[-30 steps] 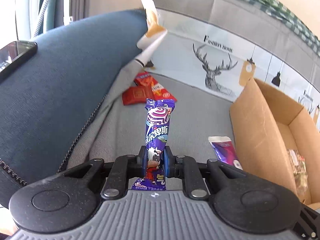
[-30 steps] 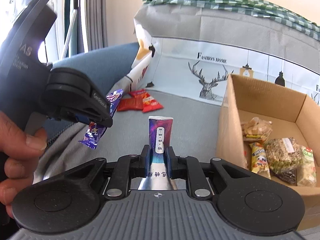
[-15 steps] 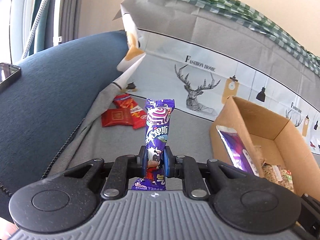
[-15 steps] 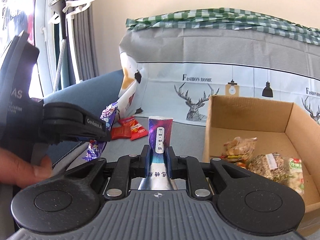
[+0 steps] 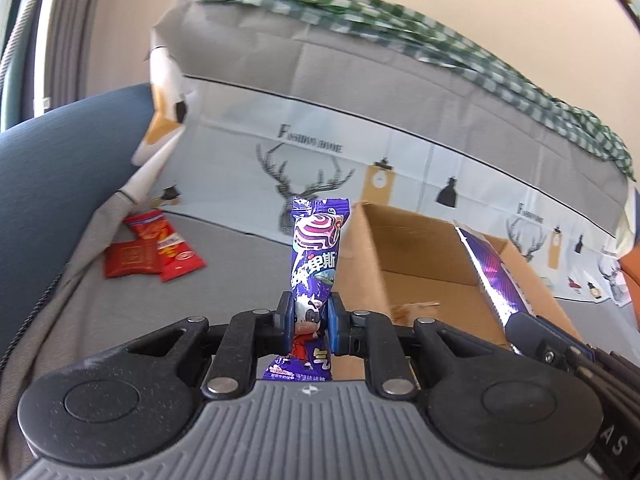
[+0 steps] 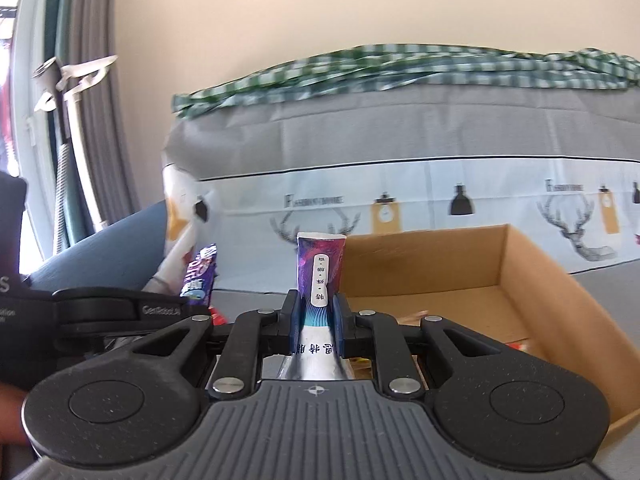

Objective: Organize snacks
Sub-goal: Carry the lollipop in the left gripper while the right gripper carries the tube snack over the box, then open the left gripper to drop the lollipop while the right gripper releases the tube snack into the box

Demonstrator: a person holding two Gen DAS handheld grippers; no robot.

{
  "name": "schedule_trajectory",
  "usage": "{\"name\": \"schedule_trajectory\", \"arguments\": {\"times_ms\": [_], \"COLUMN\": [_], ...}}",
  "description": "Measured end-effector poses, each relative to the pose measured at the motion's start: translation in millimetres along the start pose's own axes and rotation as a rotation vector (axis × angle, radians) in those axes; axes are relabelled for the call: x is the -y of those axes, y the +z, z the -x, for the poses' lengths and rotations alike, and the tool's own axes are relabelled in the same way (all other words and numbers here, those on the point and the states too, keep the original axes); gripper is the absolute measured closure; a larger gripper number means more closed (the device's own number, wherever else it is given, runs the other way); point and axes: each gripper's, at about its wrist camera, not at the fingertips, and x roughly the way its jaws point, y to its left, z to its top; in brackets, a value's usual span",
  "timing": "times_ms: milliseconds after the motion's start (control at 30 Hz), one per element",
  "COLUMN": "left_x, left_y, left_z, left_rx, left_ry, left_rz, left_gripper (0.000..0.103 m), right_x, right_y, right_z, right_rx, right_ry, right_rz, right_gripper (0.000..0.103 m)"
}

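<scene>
My left gripper is shut on a purple lollipop-print candy packet, held upright above the sofa seat just left of an open cardboard box. My right gripper is shut on a purple and white snack sachet, held over the near left part of the box. The sachet and right gripper also show at the right of the left wrist view. The candy packet shows at the left of the right wrist view. Snack bags in the box are mostly hidden.
Two red snack packets lie on the grey sofa cover at the left, by a blue cushion. A deer-print backrest cover stands behind the box. A green checked cloth lies on top of the backrest.
Both grippers have risen and moved toward the box with their packets. The right gripper's sachet is now over the box. The views tilt up, hiding most of the box's contents.
</scene>
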Motion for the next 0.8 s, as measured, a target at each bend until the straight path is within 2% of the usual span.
{"name": "schedule_trajectory", "arguments": {"times_ms": [200,300,367,400,433,467,500,633,800], "left_x": [37.6,54.7,65.7,70.8,74.1,76.2,76.3,62.5,31.6], "left_y": [-0.5,-2.0,-4.5,-6.8,-9.1,-11.5,-12.0,-9.8,-9.1], "left_z": [-4.3,-4.1,-4.9,-5.6,-5.4,-4.6,-4.4,-5.9,-9.0], "left_rx": [0.021,0.017,-0.009,-0.025,-0.028,-0.021,-0.019,-0.037,-0.098], "left_ry": [-0.089,-0.177,-0.252,-0.278,-0.286,-0.283,-0.277,-0.241,-0.127], "left_rz": [-0.068,-0.095,-0.121,-0.136,-0.149,-0.161,-0.166,-0.124,-0.089], "left_gripper": [0.086,0.085,0.081,0.072,0.066,0.061,0.061,0.061,0.064], "right_x": [41.6,61.8,74.6,80.3,85.0,87.8,88.8,84.1,62.5], "right_y": [7.5,8.0,6.6,5.0,3.6,2.5,1.6,1.7,0.2], "right_z": [5.8,8.4,7.2,5.4,3.6,3.5,4.6,5.6,-0.2], "right_rx": [0.019,0.021,0.000,-0.020,-0.039,-0.046,-0.046,-0.051,-0.090], "right_ry": [-0.138,-0.214,-0.260,-0.279,-0.303,-0.327,-0.347,-0.351,-0.311], "right_rz": [-0.073,-0.115,-0.148,-0.168,-0.188,-0.200,-0.207,-0.204,-0.172], "right_gripper": [0.085,0.085,0.081,0.076,0.056,0.040,0.036,0.034,0.029]}}
